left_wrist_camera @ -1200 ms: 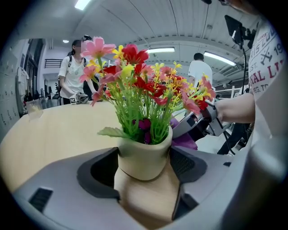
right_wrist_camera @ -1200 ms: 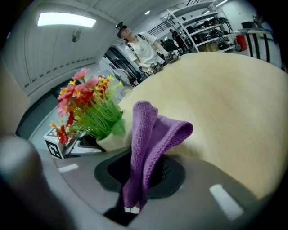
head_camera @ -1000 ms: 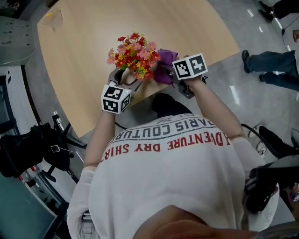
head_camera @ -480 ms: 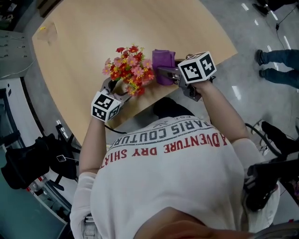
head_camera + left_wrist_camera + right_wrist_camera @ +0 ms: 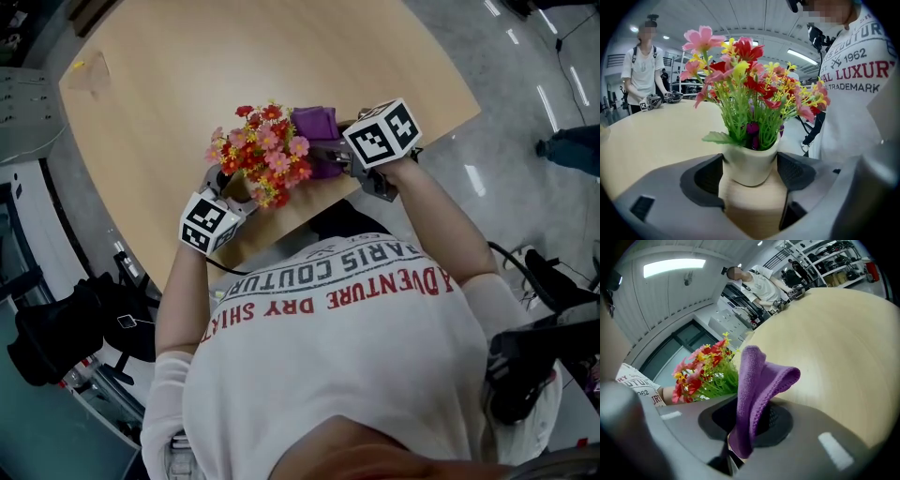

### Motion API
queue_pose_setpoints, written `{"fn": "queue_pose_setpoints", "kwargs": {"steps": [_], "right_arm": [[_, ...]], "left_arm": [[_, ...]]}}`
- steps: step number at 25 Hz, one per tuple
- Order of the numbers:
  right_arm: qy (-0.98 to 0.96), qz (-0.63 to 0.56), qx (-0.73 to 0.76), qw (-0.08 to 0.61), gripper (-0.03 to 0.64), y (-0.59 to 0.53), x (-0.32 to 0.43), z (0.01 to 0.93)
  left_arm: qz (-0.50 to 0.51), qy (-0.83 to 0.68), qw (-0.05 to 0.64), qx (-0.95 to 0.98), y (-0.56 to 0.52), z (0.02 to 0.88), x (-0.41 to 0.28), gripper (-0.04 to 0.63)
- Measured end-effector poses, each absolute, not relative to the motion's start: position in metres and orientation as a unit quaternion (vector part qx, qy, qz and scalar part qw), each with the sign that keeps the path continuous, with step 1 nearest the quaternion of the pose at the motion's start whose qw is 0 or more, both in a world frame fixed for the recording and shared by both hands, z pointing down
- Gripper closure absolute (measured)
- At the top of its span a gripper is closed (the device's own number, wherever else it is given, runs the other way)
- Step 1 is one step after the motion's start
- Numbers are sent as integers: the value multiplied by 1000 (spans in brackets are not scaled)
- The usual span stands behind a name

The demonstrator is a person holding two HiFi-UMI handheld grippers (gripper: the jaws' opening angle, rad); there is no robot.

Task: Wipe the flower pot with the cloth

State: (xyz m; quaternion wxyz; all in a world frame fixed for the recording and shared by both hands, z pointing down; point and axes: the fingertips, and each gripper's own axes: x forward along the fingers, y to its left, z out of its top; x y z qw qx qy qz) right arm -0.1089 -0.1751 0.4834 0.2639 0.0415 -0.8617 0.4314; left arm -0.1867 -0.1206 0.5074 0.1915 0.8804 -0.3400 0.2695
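Observation:
The flower pot has a cream rim and a tan body, with red, pink and yellow artificial flowers. My left gripper is shut on the pot's body, a pad pressing on each side, and holds it tilted above the table's near edge. In the head view the left gripper sits below the blooms. My right gripper is shut on a folded purple cloth. That cloth stands just right of the flowers, and the right gripper is level with them. The bouquet hides the pot in the head view.
The rounded wooden table stretches away beyond both grippers. A person stands at its far side holding grippers. Someone's leg shows on the grey floor at right. A black bag lies at left beside the table.
My right gripper has risen with the cloth and drawn in beside the flowers. The left gripper has turned, tilting the pot and bouquet. Both grips are unchanged.

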Motion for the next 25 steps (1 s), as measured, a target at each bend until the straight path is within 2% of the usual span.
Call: {"fn": "queue_pose_setpoints", "kwargs": {"steps": [10,21,25], "right_arm": [[-844,375,96,372,558,-194,-108,536],[-843,392,139,340,558,-194,-85,524],[-853,385,147,321,558,-187,-69,508]], "left_arm": [[260,-336,183,887,-129,513,-188,230],[222,-437,204,848,-115,509,-191,225],[198,-498,219,815,-106,504,-180,191]]}}
